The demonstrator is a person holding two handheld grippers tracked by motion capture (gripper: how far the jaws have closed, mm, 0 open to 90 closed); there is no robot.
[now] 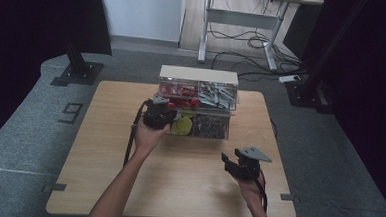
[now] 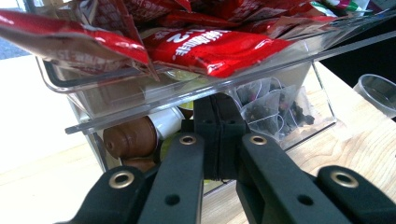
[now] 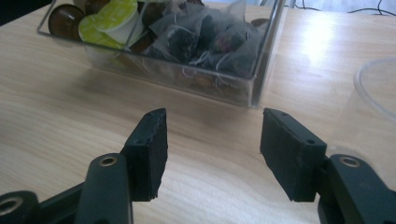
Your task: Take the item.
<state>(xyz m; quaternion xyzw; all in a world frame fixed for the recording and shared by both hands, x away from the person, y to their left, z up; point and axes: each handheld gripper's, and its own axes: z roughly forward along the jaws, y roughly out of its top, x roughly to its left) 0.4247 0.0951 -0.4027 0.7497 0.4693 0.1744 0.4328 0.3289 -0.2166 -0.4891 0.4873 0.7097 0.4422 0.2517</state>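
Observation:
A clear two-tier organizer [image 1: 196, 101] stands at the back middle of the table. Its upper left drawer [image 2: 154, 95], full of red packets [image 2: 210, 46], is slid out toward me. My left gripper [image 1: 163, 107] is at that drawer; in the left gripper view its jaws [image 2: 217, 116] are pressed together, with their tips at the drawer's clear front lip. The lower tier holds brown and yellow-green capsules [image 3: 109, 18] and tea bags [image 3: 201, 37]. My right gripper [image 1: 231, 160] hovers open and holds nothing over the table, in front of the lower tier [image 3: 212, 149].
A clear plastic cup [image 3: 373, 88] stands on the wooden table [image 1: 104, 149] to the right of the organizer. The upper right compartment holds pale sachets [image 1: 216, 94]. Beyond the table, a desk frame and cables [image 1: 244, 41] sit on the floor.

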